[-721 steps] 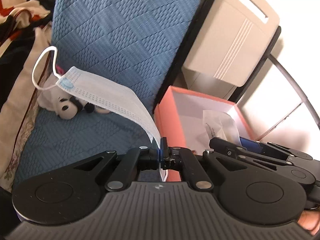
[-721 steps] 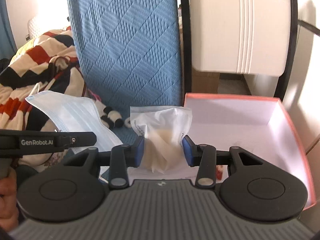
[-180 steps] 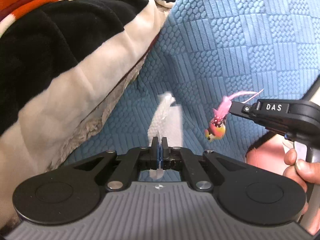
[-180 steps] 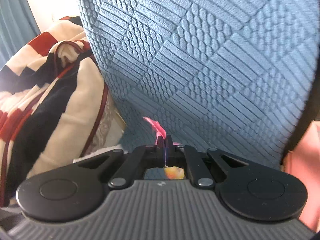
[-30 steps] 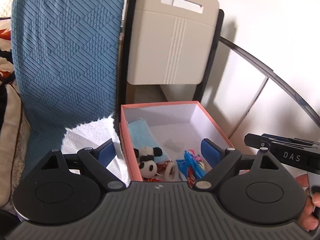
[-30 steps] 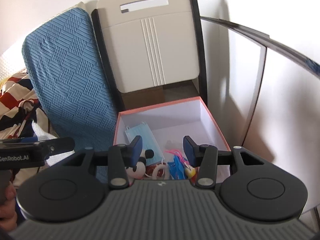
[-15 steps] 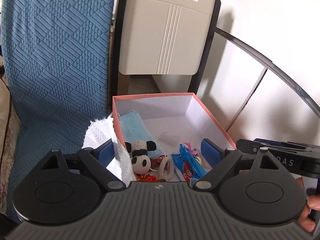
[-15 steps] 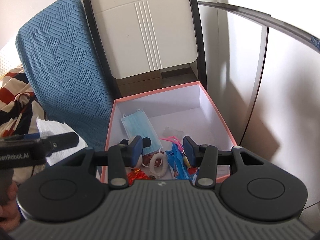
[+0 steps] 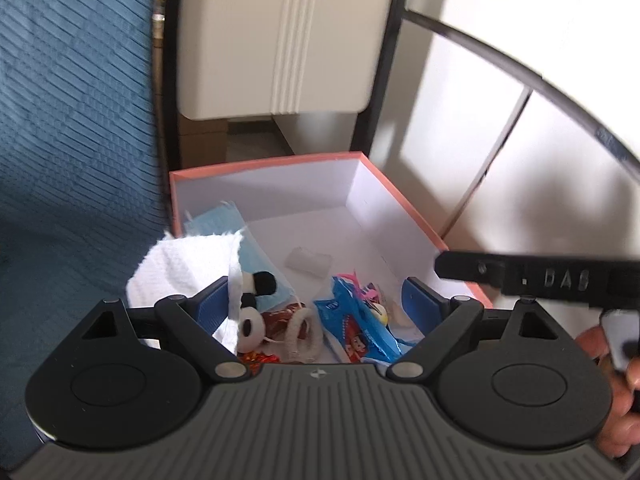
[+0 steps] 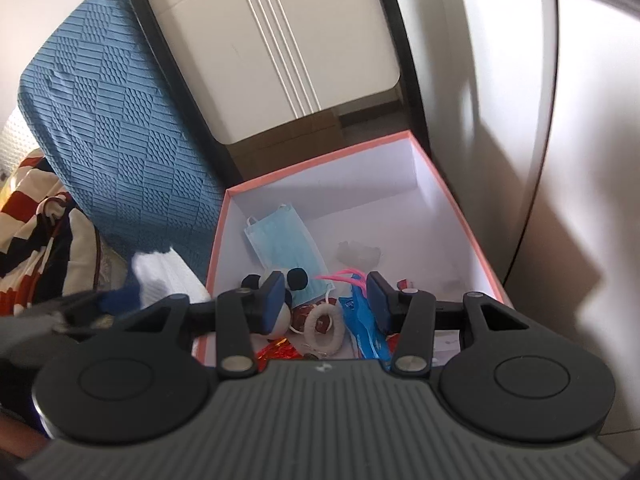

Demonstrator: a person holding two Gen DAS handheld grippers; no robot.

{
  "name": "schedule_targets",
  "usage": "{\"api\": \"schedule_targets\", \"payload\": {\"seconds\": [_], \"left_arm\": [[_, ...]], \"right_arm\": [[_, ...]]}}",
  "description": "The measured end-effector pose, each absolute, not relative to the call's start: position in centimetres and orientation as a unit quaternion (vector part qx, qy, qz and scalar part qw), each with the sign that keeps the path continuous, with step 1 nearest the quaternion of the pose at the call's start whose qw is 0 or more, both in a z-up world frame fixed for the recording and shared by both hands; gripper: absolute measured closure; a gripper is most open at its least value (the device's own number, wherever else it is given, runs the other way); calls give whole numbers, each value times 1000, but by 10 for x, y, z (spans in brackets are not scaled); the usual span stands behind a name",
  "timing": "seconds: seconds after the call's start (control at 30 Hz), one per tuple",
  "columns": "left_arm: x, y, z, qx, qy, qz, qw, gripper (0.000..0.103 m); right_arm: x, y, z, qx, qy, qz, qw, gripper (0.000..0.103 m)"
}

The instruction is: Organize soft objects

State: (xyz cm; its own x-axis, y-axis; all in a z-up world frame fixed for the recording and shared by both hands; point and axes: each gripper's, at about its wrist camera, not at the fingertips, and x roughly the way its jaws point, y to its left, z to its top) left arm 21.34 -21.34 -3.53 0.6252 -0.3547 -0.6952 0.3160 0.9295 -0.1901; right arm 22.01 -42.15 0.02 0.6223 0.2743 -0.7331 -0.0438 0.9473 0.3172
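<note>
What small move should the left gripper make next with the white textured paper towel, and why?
Probably shift the left gripper sideways toward the middle of the pink-rimmed cardboard box, then tip it. Its jaws stand open, yet the white textured paper towel hangs draped over one blue-padded finger at the box's left wall, so part of it could fall outside.

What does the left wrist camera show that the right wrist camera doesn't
Only the left wrist view shows the right gripper's side with a hand under it, and the white cloth draped over the box's near left rim.

Only the right wrist view shows the striped blanket, the face mask in full, and the blurred left gripper.

Both show the pink-rimmed box, the panda plush, the white ring, the blue packet, the blue quilted cushion and the beige panel.
</note>
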Motion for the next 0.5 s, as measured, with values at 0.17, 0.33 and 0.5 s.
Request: {"api": "schedule_targets", "payload": {"seconds": [0.17,0.33,0.5], "left_arm": [[228,-235,-62,-7,403,-191,895,11],[241,-248,-84,-2,417,-195,888,11],[249,-260,-100,5,423,-203,883,11]], "right_arm": [[244,-423,-10,148,445,131,873,54],[272,-429,-26,182,465,182,847,53],[298,-434,-47,221,489,218,816,53]]}}
